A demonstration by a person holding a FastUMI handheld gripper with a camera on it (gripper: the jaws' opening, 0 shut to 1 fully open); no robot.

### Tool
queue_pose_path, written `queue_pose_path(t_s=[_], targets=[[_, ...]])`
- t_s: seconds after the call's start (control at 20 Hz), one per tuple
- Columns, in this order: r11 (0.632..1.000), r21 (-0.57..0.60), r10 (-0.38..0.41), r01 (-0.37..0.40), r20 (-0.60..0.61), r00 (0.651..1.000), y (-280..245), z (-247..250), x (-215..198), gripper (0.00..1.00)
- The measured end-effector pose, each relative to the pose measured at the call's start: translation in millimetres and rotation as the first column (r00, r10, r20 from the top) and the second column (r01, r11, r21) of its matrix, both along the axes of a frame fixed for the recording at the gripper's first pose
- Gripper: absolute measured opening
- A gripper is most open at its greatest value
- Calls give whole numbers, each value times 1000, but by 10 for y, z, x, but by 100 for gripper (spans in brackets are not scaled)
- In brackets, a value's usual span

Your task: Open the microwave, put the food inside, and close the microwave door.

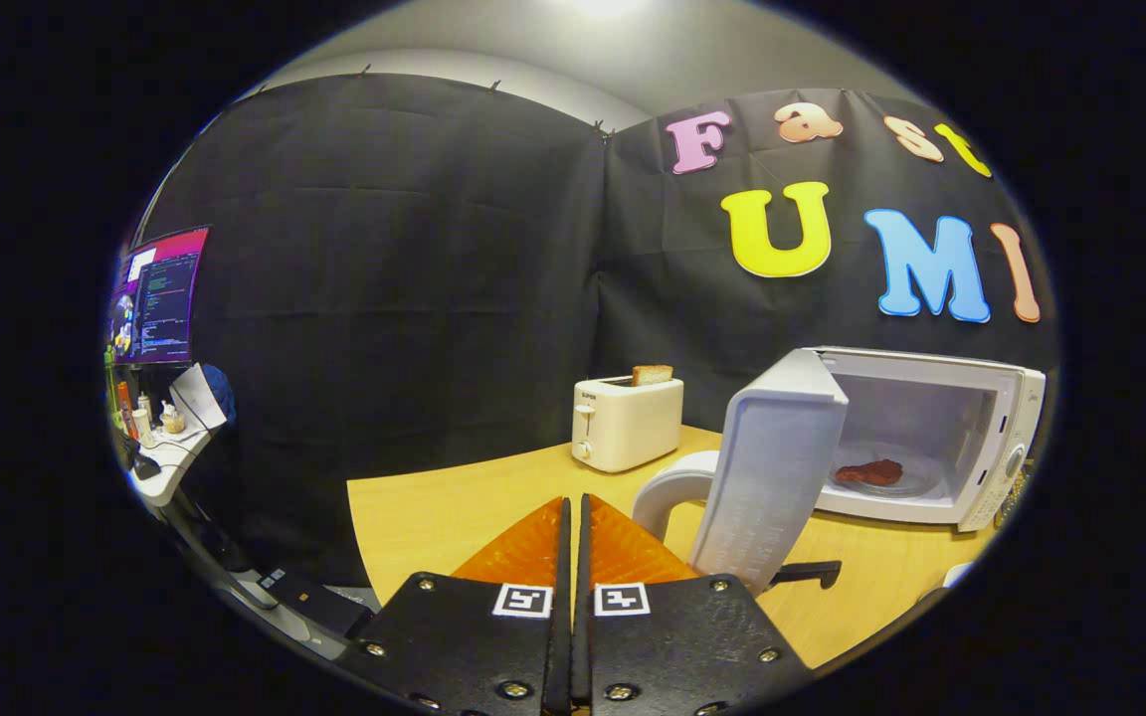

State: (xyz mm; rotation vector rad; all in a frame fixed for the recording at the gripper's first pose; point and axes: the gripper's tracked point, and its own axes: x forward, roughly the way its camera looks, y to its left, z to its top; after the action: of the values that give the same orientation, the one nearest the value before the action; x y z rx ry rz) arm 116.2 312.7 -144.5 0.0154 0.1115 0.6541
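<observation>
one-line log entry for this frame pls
gripper: jaws shut, empty | microwave door: open | food: inside | next: close door

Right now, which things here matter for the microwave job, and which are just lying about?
Job:
- microwave, standing open
- microwave door, swung wide
- food, already inside on the turntable
- gripper, fingers shut on nothing

Lying about:
- toaster with toast sticking up
- monitor on the side desk
</observation>
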Motion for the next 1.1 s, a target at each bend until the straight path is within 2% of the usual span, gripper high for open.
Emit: queue_pose_path(t_s=[0.15, 0.4, 0.6, 1.1], targets=[[998, -9, -61, 61, 0, 998, -315, -73, 37, 2], [975, -21, -222, 221, -24, 975, -1042, -238, 341, 2], [939, -26, -344, 343, -59, 937, -1635, -371, 657, 2], [831, -63, -555, 553, -34, 831, -2671, -433, 1261, 2]])
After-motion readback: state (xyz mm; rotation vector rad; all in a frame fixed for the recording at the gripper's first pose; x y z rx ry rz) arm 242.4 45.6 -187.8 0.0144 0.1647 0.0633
